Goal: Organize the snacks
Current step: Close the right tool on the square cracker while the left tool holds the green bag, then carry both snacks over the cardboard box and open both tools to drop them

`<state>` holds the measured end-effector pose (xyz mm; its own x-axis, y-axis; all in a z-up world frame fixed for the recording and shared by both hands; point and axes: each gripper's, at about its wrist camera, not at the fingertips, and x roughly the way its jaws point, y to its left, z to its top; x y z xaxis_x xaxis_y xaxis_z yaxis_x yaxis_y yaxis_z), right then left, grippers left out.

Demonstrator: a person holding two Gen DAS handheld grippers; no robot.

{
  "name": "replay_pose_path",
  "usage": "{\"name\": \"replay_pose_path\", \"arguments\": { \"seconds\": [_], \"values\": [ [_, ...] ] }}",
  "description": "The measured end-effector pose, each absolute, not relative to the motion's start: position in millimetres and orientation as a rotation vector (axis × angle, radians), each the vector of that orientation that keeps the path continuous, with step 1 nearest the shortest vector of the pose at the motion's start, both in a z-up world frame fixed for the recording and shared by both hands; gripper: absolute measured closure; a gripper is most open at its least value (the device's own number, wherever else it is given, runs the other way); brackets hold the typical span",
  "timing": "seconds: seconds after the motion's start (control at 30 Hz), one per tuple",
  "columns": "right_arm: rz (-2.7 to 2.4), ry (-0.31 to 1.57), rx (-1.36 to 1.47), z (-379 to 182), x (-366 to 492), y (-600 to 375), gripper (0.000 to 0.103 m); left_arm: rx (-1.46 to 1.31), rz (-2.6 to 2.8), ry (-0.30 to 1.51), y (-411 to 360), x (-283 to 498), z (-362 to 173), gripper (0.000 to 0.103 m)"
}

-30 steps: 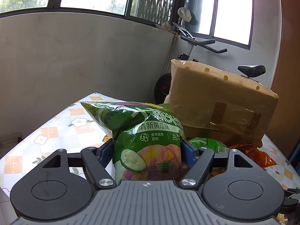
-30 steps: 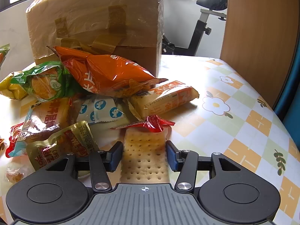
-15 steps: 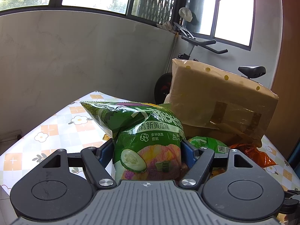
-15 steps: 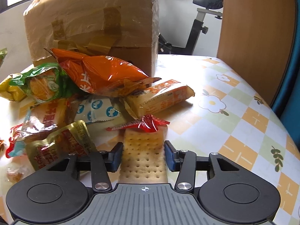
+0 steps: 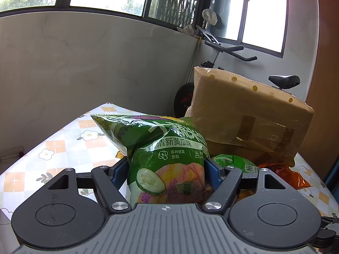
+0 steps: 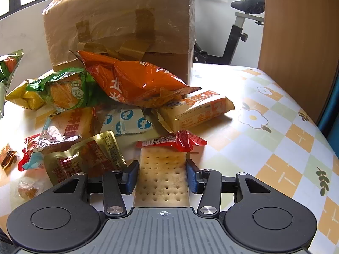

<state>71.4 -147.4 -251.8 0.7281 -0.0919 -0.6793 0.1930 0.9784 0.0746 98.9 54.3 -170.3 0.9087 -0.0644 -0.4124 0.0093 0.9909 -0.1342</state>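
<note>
My left gripper (image 5: pixel 166 170) is shut on a green cucumber-flavour chip bag (image 5: pixel 161 148) and holds it above the table. My right gripper (image 6: pixel 162 174) is shut on a cracker pack with a red end (image 6: pixel 162 173), low over the table. In front of it lies a pile of snacks: an orange chip bag (image 6: pixel 135 80), a green-yellow pack (image 6: pixel 63 91), an orange biscuit bar (image 6: pixel 197 111), a blue-white pouch (image 6: pixel 125 121) and a gold pouch (image 6: pixel 84 158).
A taped cardboard box (image 6: pixel 118 25) stands behind the pile; it also shows in the left wrist view (image 5: pixel 247 114). The floral tablecloth (image 6: pixel 275 131) covers the table. An exercise bike (image 6: pixel 239 27) and a wooden panel (image 6: pixel 296 31) stand beyond the table edge.
The right gripper has drawn back and risen slightly with the cracker pack, shifting its view. The left gripper holds the green bag almost still.
</note>
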Motion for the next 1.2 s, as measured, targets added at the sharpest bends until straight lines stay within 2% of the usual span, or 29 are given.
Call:
{"name": "replay_pose_path", "arguments": {
  "seconds": [0.5, 1.2],
  "values": [
    [-0.003, 0.674, 0.252, -212.7, 59.2, -147.5, 0.06, -0.136, -0.05, 0.389, 55.3, 86.2, -164.6, 0.027],
    [0.042, 0.341, 0.13, -90.0, 84.7, -163.2, 0.06, -0.104, -0.137, 0.212, 41.6, 91.5, -111.3, 0.027]
  ]
}}
